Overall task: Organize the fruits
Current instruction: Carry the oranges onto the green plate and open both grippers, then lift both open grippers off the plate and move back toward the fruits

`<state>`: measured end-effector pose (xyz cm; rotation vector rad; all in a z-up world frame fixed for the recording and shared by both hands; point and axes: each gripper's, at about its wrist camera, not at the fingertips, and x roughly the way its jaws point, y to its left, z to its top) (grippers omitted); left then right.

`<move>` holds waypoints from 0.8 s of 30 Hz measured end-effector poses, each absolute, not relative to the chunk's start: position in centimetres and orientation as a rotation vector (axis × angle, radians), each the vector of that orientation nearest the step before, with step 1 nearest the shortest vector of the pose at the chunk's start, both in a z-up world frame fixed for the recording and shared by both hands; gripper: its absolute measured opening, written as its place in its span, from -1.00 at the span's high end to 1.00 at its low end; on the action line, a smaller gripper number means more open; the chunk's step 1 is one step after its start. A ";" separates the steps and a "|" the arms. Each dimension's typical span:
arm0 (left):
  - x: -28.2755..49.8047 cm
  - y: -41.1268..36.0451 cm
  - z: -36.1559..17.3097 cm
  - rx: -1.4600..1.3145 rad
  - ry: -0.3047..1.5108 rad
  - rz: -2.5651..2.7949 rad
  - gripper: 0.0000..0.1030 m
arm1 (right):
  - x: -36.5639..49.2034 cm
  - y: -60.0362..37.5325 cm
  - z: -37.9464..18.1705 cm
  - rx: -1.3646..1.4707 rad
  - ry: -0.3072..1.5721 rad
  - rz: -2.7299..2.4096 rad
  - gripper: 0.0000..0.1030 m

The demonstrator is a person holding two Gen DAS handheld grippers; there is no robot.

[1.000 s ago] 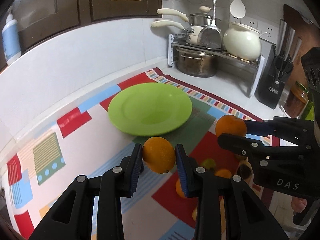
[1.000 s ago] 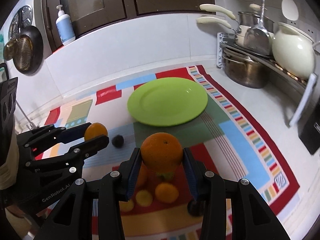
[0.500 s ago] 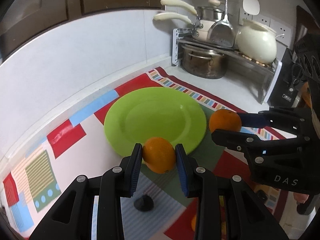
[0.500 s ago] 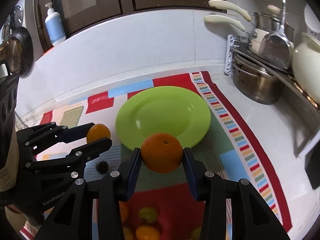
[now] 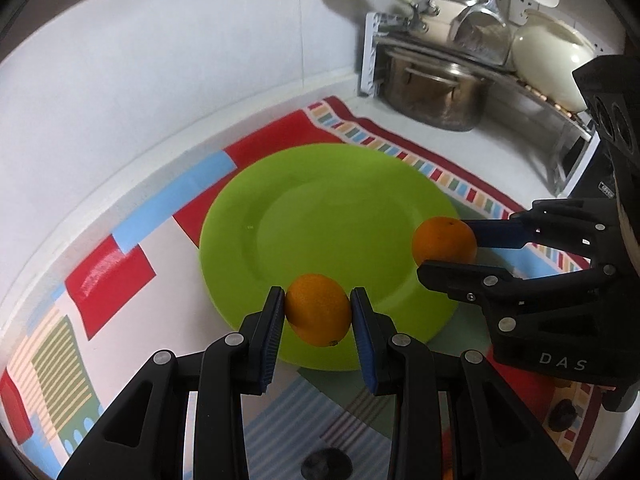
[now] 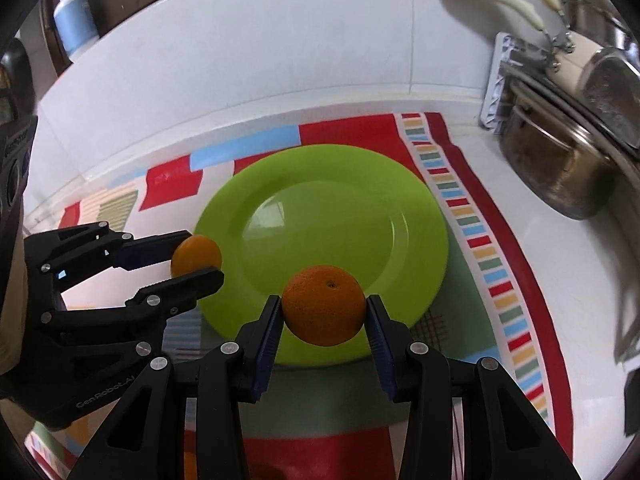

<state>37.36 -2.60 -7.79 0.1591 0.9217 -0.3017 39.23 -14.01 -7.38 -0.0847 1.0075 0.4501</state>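
A green plate [image 5: 320, 216] lies on a colourful mat; it also shows in the right wrist view [image 6: 332, 216]. My left gripper [image 5: 318, 312] is shut on a small orange [image 5: 318, 310], held over the plate's near rim. My right gripper [image 6: 323, 308] is shut on a larger orange [image 6: 323, 305], also over the plate's near rim. The right gripper and its orange [image 5: 444, 240] show at the plate's right edge in the left wrist view. The left gripper's orange [image 6: 196, 254] shows at the plate's left edge in the right wrist view.
A steel pot [image 5: 436, 88] sits under a rack with pans and a cream teapot [image 5: 548, 54] at the back right. A soap bottle [image 6: 74, 20] stands on the ledge at the back left. A dark round object [image 5: 326, 464] lies on the mat near me.
Both grippers have moved forward with their oranges, from over the loose fruit on the mat to over the plate's near rim. Both stay shut.
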 end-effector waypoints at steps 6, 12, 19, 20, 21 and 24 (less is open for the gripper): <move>38.4 -2.8 -8.9 0.162 0.962 -0.304 0.35 | 40.5 -13.8 -8.8 -0.086 1.040 0.458 0.17; 38.7 -2.9 -9.1 0.168 0.974 -0.302 0.35 | 40.9 -13.7 -9.5 -0.088 1.056 0.463 0.17; 38.1 -2.7 -8.7 0.171 0.950 -0.278 0.19 | 40.6 -13.8 -9.5 -0.088 1.047 0.439 0.05; 37.8 -2.6 -8.4 0.168 0.943 -0.274 0.17 | 40.4 -13.9 -9.3 -0.086 1.040 0.432 0.03; 37.6 -2.5 -8.2 0.164 0.937 -0.266 0.15 | 40.3 -14.0 -9.1 -0.082 1.032 0.427 -0.01; 36.5 -2.1 -7.1 0.154 0.904 -0.249 0.12 | 39.6 -14.5 -8.3 -0.065 1.012 0.413 -0.01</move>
